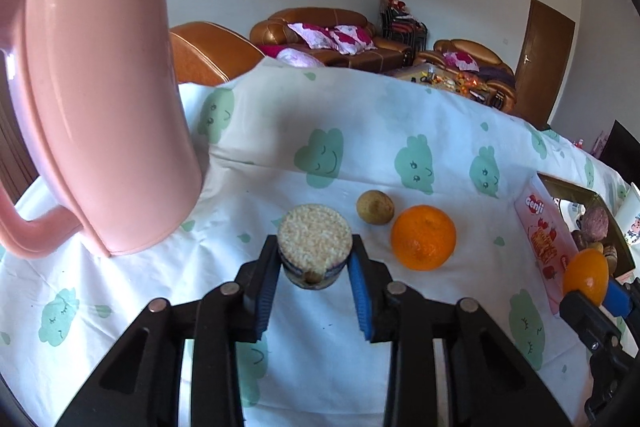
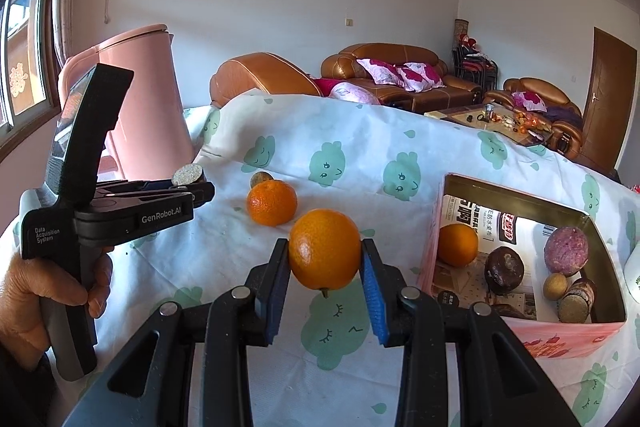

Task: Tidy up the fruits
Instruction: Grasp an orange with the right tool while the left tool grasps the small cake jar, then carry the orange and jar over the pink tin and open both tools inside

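Left gripper (image 1: pixel 314 269): held level above the cloth, jaws closed on a round crumb-topped cake (image 1: pixel 315 241), its flat face up.
Right gripper (image 2: pixel 325 269): level, jaws clamped on an orange (image 2: pixel 324 254), stem end down.
Left hand (image 2: pixel 24 301): wrapped round the handle marked "GenRobot.AI".
Loose orange (image 1: pixel 423 237): on the cloth, ahead and right of the left jaws.
Box (image 2: pixel 516 195): right of the right jaws; "Genji" on its side.

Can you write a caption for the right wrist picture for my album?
Right tool grips an orange near the box; left tool holds a round cake.
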Available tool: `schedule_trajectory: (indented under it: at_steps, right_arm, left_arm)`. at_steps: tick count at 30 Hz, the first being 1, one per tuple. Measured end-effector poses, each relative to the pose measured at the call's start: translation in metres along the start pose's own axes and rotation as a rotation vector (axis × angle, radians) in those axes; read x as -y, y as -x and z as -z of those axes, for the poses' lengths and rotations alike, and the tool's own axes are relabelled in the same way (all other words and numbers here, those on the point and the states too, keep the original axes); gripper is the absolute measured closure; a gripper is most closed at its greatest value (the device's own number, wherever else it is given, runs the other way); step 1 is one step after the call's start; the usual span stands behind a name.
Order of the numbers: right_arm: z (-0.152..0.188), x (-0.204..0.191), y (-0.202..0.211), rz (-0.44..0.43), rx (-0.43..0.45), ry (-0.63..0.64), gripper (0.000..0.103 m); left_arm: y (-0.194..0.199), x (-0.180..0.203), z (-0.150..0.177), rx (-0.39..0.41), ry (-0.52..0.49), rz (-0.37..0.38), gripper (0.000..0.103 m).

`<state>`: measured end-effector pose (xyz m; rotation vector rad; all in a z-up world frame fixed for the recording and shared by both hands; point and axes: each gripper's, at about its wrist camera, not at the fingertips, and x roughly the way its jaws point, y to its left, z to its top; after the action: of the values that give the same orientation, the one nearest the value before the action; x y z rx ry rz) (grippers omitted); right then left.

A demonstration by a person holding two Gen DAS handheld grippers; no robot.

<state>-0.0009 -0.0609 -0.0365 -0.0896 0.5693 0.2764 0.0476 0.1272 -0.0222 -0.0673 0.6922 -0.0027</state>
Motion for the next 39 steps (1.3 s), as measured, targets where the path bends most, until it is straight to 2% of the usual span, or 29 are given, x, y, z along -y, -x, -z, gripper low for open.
schedule_trajectory:
  at_steps: [5, 9, 21, 32, 39]
  right_arm:
    - [-0.001, -0.005, 0.011, 0.039, 0.066, 0.042, 0.066]
    - [-0.002, -0.003, 0.018, 0.036, 0.093, 0.039, 0.066]
    - [0.0, 0.02, 0.029, 0.042, 0.104, 0.005, 0.066]
    - [0.006, 0.034, 0.035, 0.04, 0.089, 0.01, 0.066]
    - [0.008, 0.048, 0.045, 0.061, 0.112, 0.017, 0.066]
  left_arm:
    - [0.025, 0.003, -0.003, 0.138, -0.02, -0.097, 0.068]
    - [0.035, 0.013, 0.001, 0.187, -0.014, -0.11, 0.068]
    - [0.048, 0.046, 0.012, 0.208, -0.022, -0.097, 0.068]
    - [0.054, 0.076, 0.02, 0.202, -0.053, -0.049, 0.068]
    - [0.055, 0.097, 0.022, 0.196, -0.067, -0.019, 0.068]
